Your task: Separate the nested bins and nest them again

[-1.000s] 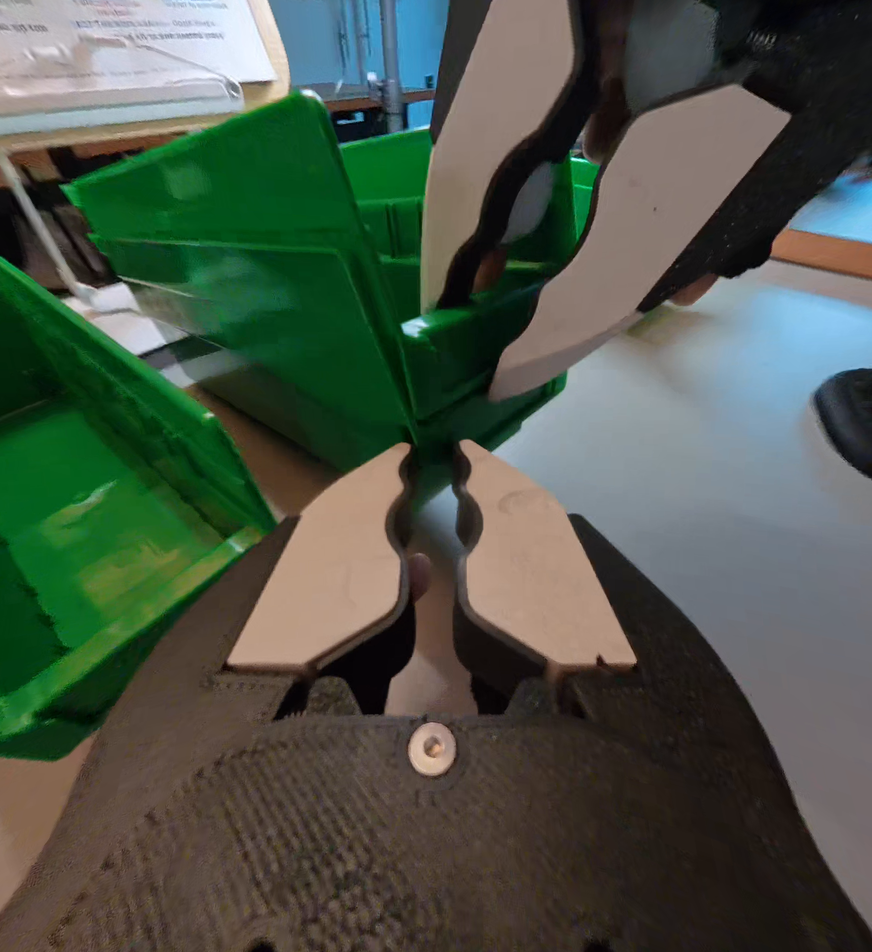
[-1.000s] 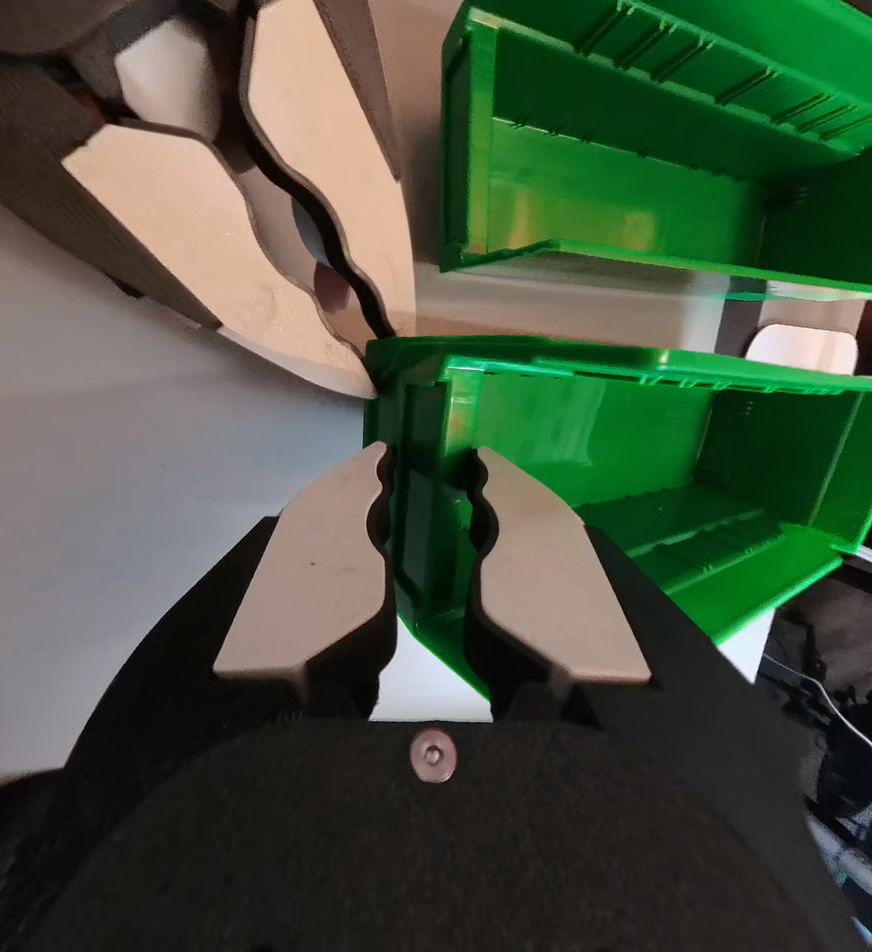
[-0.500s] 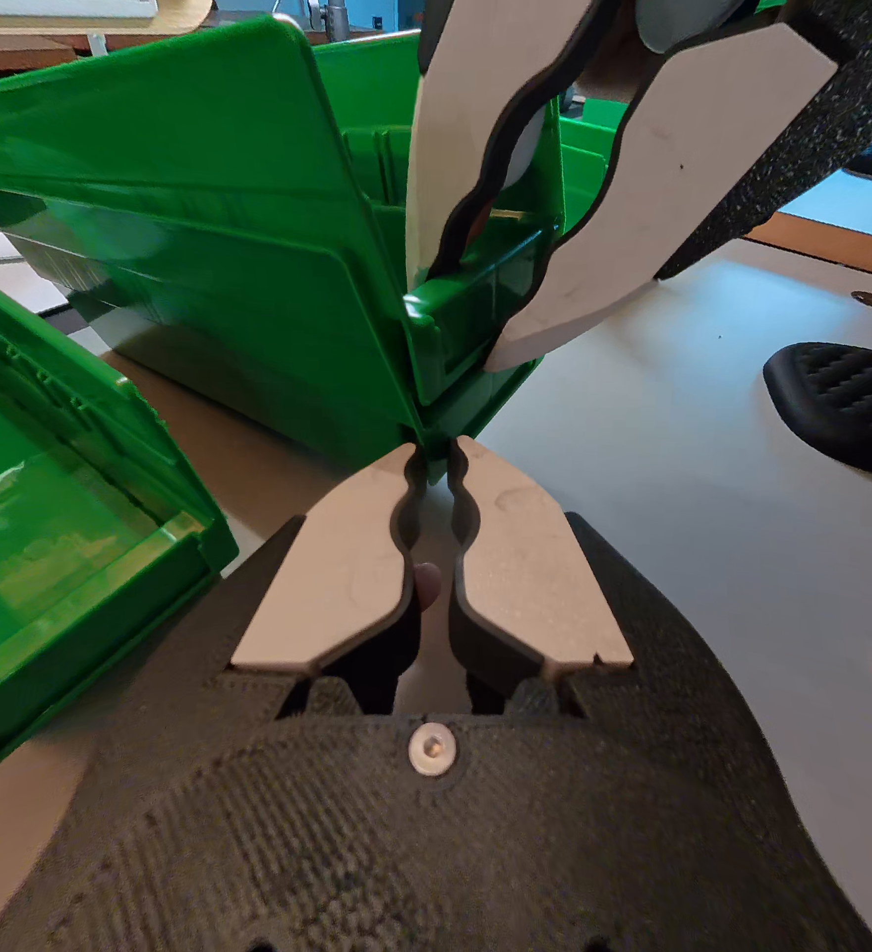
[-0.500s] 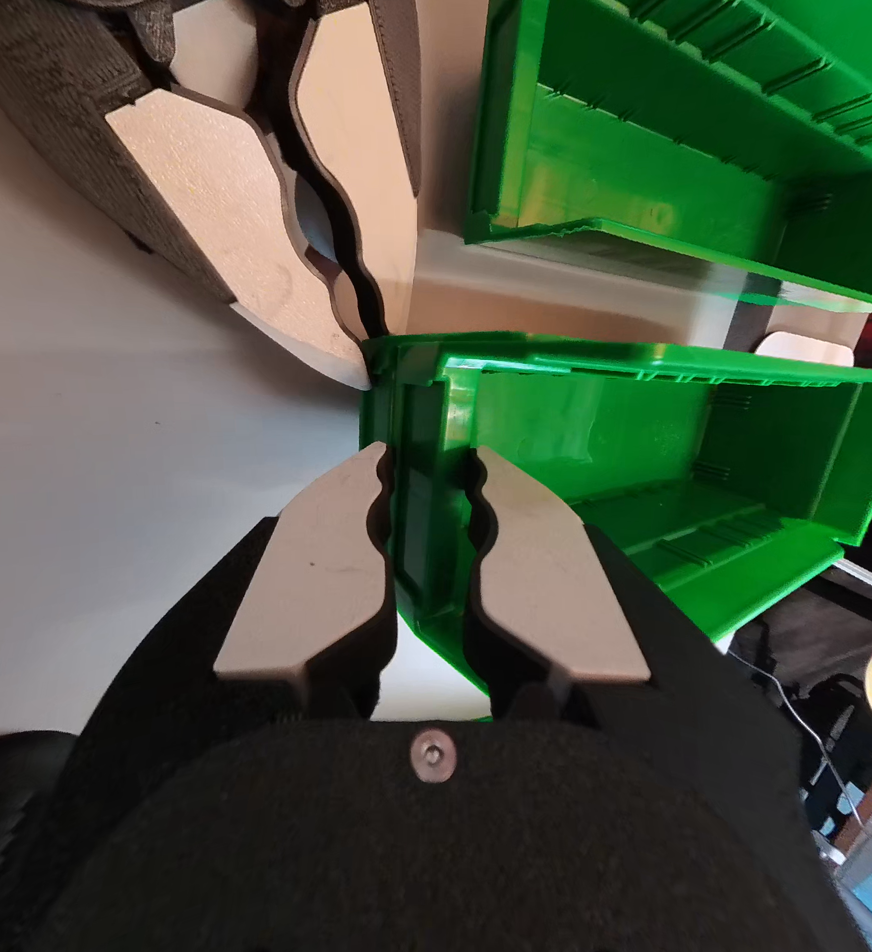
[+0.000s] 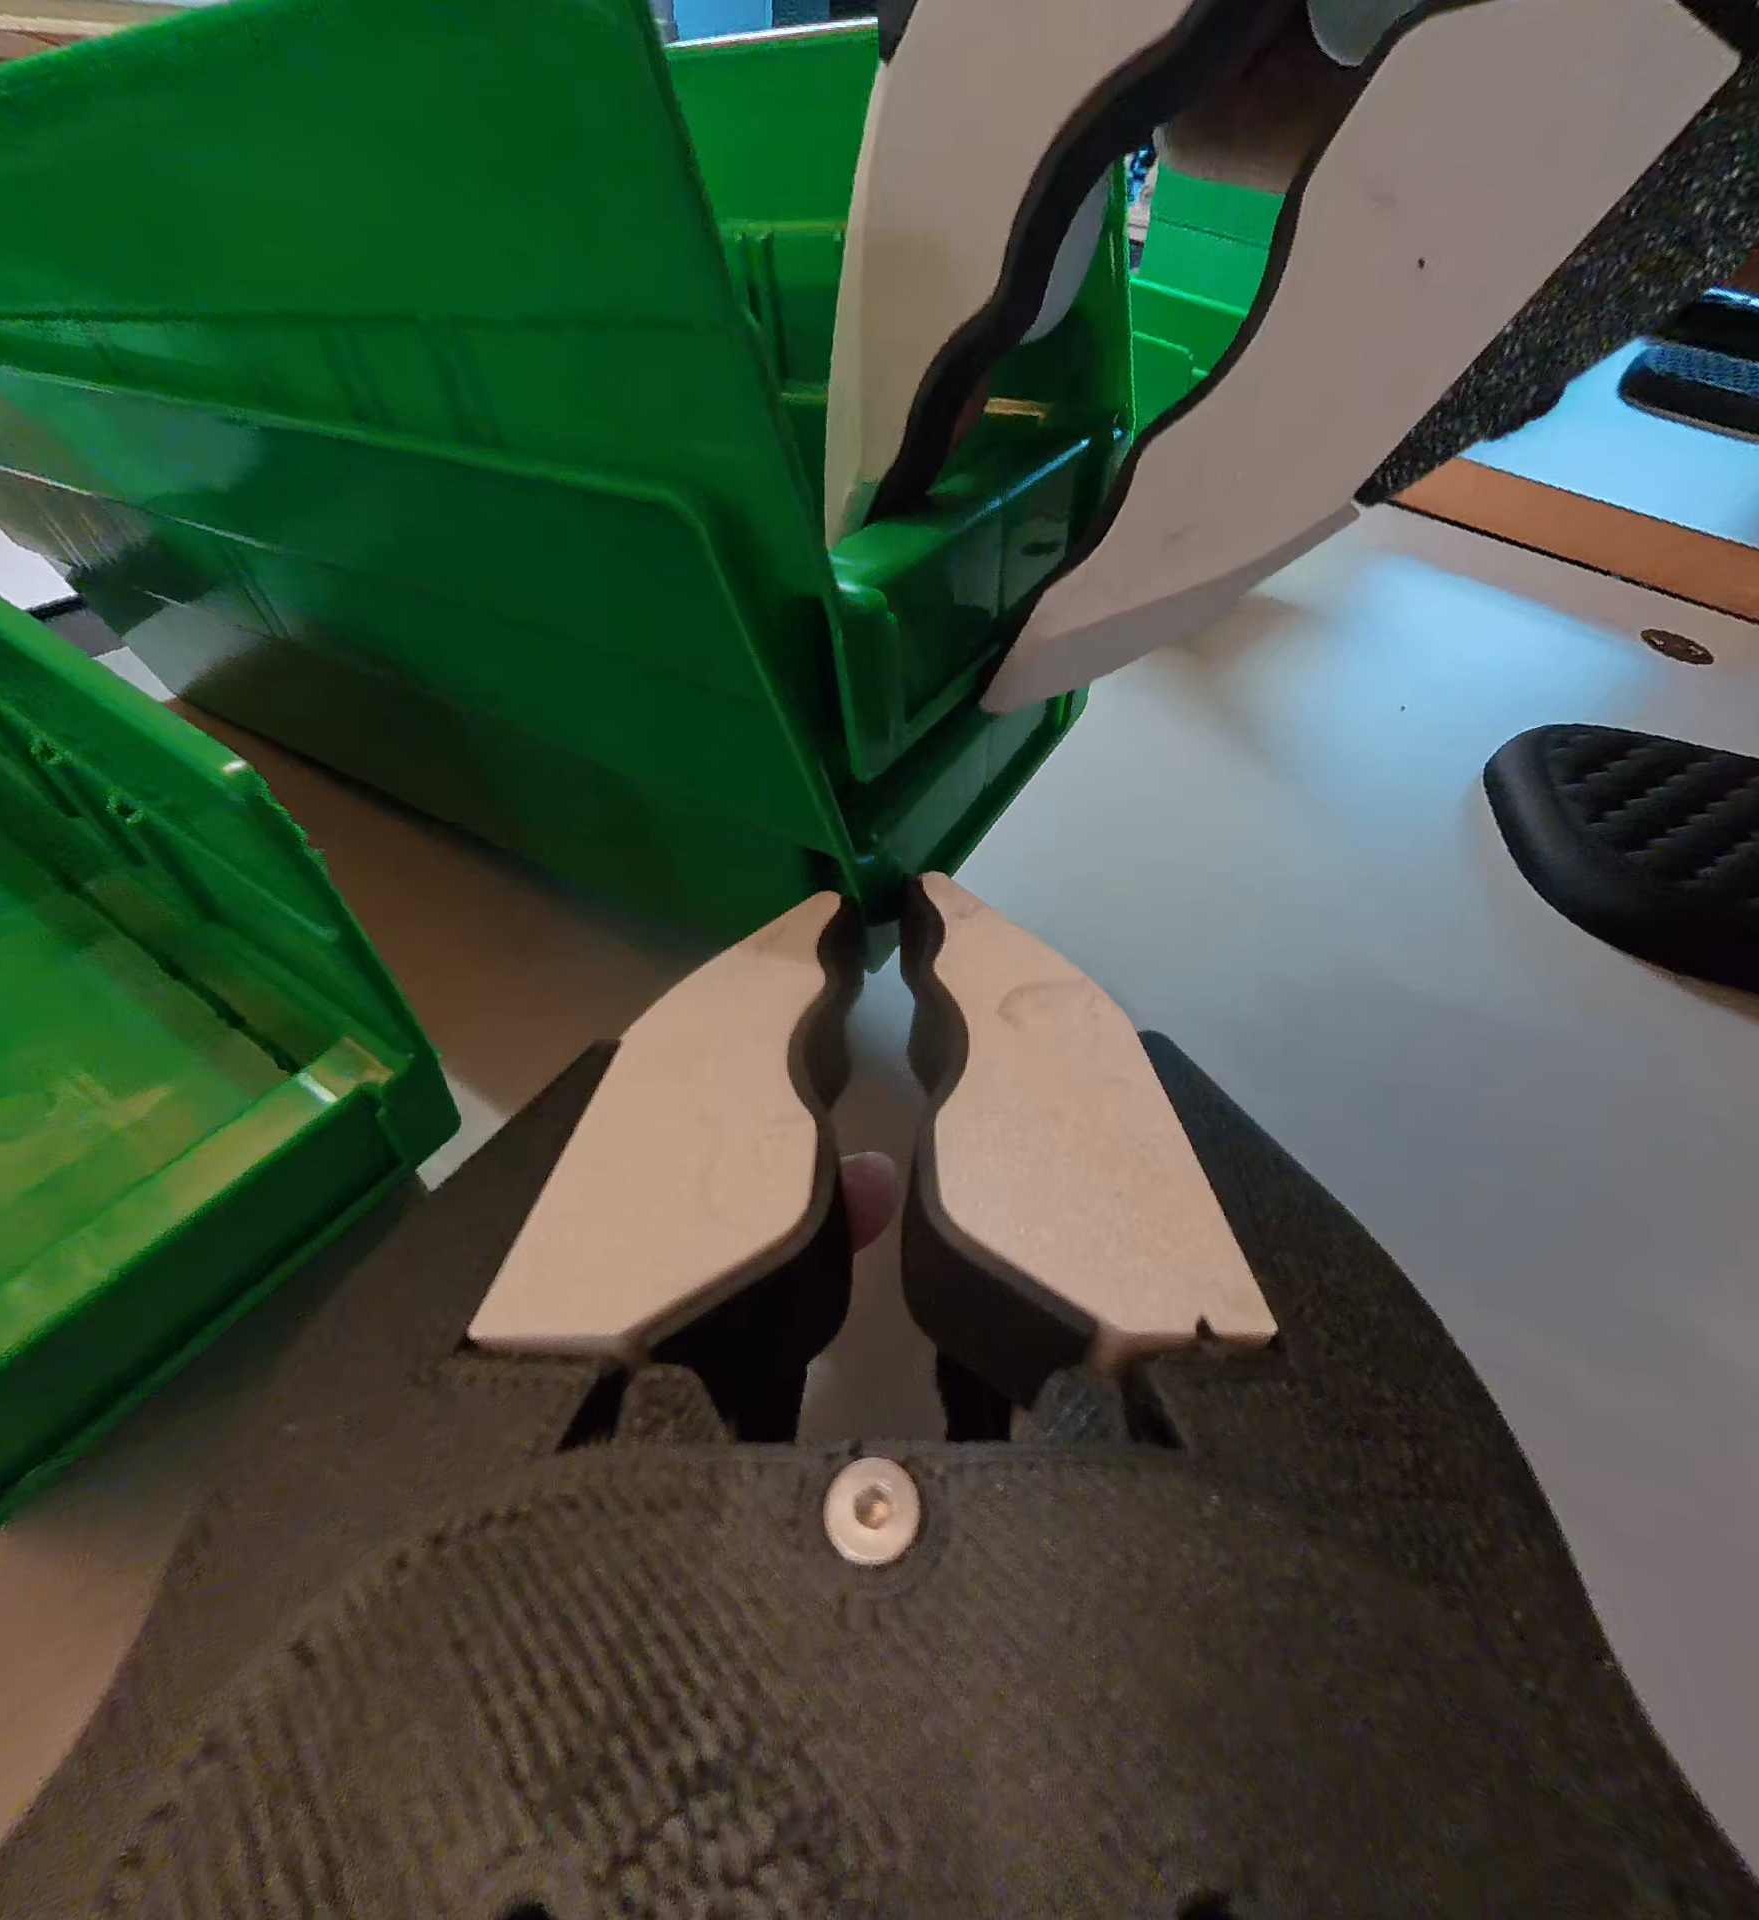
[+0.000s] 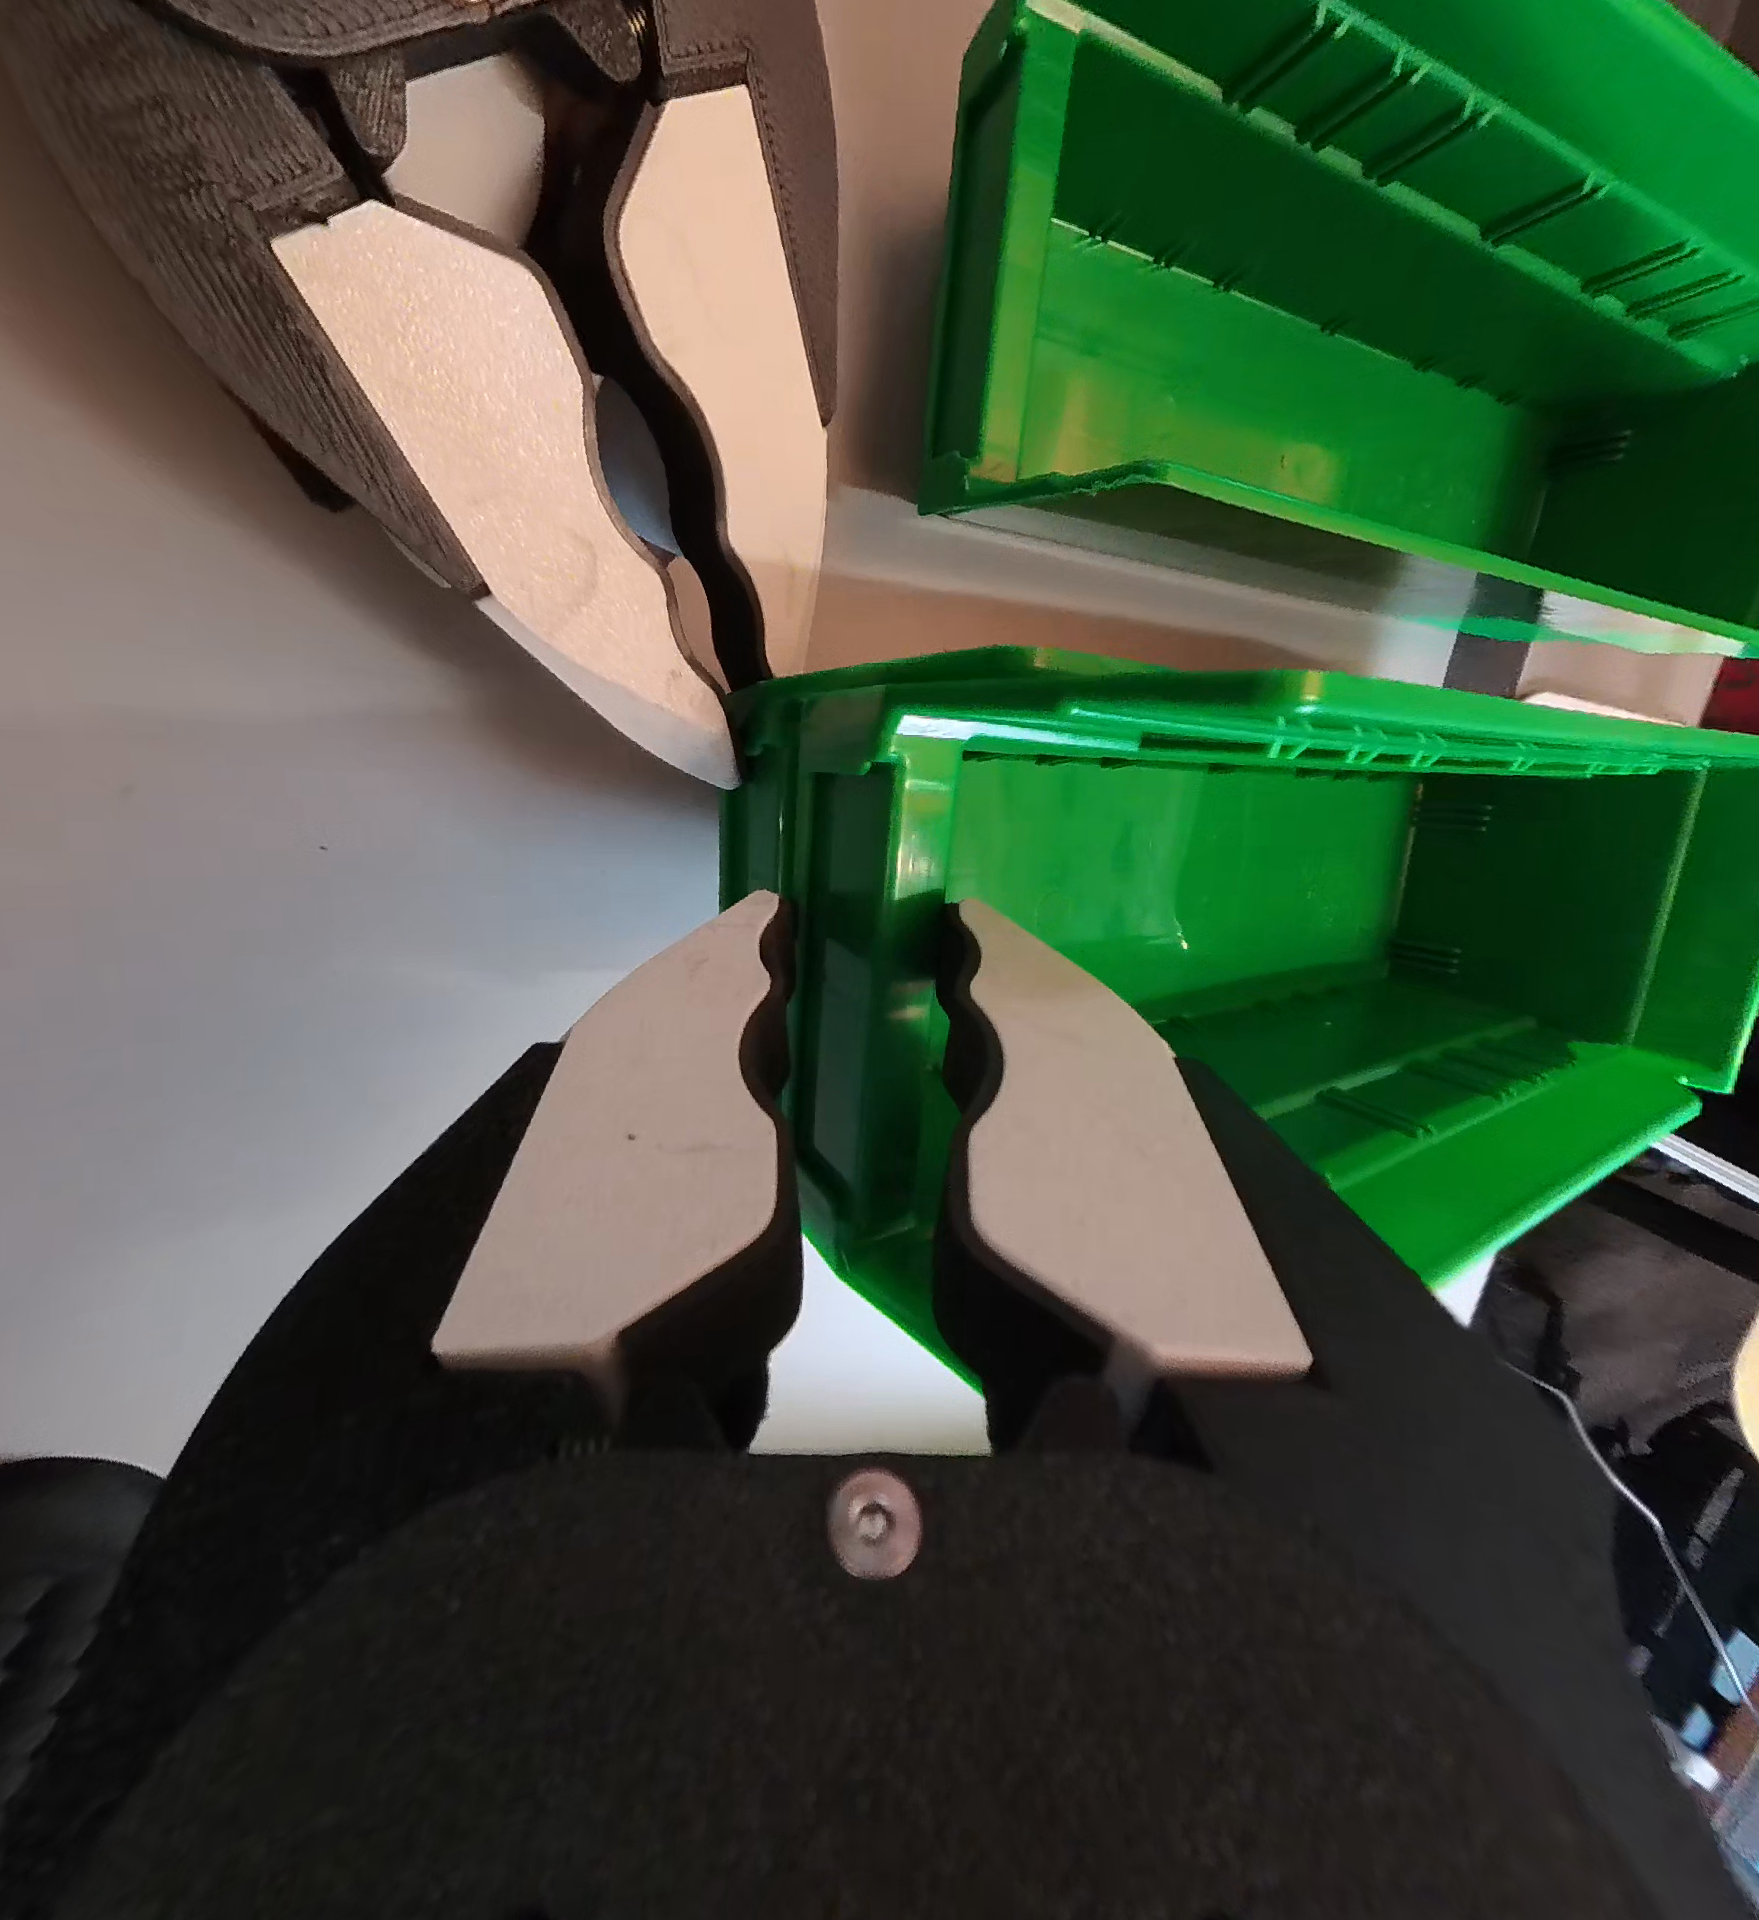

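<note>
the pale worktop (image 5: pixel 1374 1039) is filling the right half of the left wrist view and carrying everything here. on it, two groups of green bins are showing: a lone bin (image 5: pixel 127 1091) is lying open at the lower left of the left wrist view, apart from the others, and the same bin (image 6: pixel 1374 312) is sitting in the upper right of the right wrist view. that reads as the separating step being at least partly done. the nested pair (image 5: pixel 439 520) is taking up the upper left and centre of the left wrist view, with an inner bin (image 6: pixel 1270 935) sitting tilted inside an outer bin (image 6: pixel 761 810), their rims not yet level, so the re-nesting seems to be under way and not finished; the lone bin is likely still to go in. the right gripper (image 6: pixel 870 914) is pinching the inner bin's front lip at centre frame, jaws narrow around the plastic. the left gripper (image 5: pixel 880 914) is resting its tips against the outer bin's lower corner, jaws nearly together with a thin gap; whether they are clamping that edge is not clear. a black pad (image 5: pixel 1685 862) is lying at the right edge.
</note>
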`<state>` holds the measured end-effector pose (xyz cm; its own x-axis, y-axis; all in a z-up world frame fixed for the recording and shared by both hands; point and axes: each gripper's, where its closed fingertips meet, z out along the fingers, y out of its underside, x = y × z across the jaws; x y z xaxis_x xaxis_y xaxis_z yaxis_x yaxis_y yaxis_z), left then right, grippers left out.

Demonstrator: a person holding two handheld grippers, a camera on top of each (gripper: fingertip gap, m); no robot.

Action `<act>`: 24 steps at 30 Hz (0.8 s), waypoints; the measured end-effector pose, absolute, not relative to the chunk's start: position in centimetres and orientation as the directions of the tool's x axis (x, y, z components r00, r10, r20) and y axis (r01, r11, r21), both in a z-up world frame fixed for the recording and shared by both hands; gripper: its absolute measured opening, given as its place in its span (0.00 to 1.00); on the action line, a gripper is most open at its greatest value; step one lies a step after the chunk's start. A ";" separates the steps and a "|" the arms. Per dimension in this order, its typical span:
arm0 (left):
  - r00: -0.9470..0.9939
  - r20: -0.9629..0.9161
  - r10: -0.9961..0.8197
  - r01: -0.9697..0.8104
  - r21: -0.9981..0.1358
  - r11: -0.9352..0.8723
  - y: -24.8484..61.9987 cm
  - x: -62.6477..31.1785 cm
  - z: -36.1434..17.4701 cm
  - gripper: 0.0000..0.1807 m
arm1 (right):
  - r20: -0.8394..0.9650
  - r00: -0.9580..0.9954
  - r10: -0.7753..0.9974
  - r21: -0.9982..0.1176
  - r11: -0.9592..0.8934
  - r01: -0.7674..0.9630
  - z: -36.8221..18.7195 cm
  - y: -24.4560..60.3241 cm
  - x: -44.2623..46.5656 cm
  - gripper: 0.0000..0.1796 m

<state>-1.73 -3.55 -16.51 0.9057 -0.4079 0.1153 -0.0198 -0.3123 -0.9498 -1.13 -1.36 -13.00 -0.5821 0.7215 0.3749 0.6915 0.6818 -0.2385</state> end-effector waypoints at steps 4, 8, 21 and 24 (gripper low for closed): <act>0.901 0.127 -0.416 -0.016 -0.947 -0.322 -3.6 -1.6 -16.7 0.04 | 0.376 -0.592 0.713 -0.235 0.691 0.683 -13.1 -1.4 -1.0 0.14; 0.896 0.125 -0.426 -0.021 -0.947 -0.322 -3.6 -1.4 -16.6 0.04 | 0.372 -0.600 0.708 -0.237 0.698 0.676 -12.8 -1.4 -0.9 0.14; 0.894 0.100 -0.437 -0.062 -0.938 -0.341 -4.2 -1.5 -16.7 0.04 | 0.336 -0.582 0.741 -0.277 0.668 0.690 -13.3 -2.1 -0.6 0.14; 0.902 0.066 -0.427 -0.084 -0.943 -0.323 -4.3 -1.7 -16.6 0.05 | 0.372 -0.571 0.731 -0.288 0.676 0.678 -13.3 -2.4 -0.8 0.14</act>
<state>-1.71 -4.32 -16.59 0.9017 -0.4273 0.0658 -0.0842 -0.3229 -0.9427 -0.82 -2.39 -13.34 -0.5713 0.7315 0.3723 0.6782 0.6761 -0.2878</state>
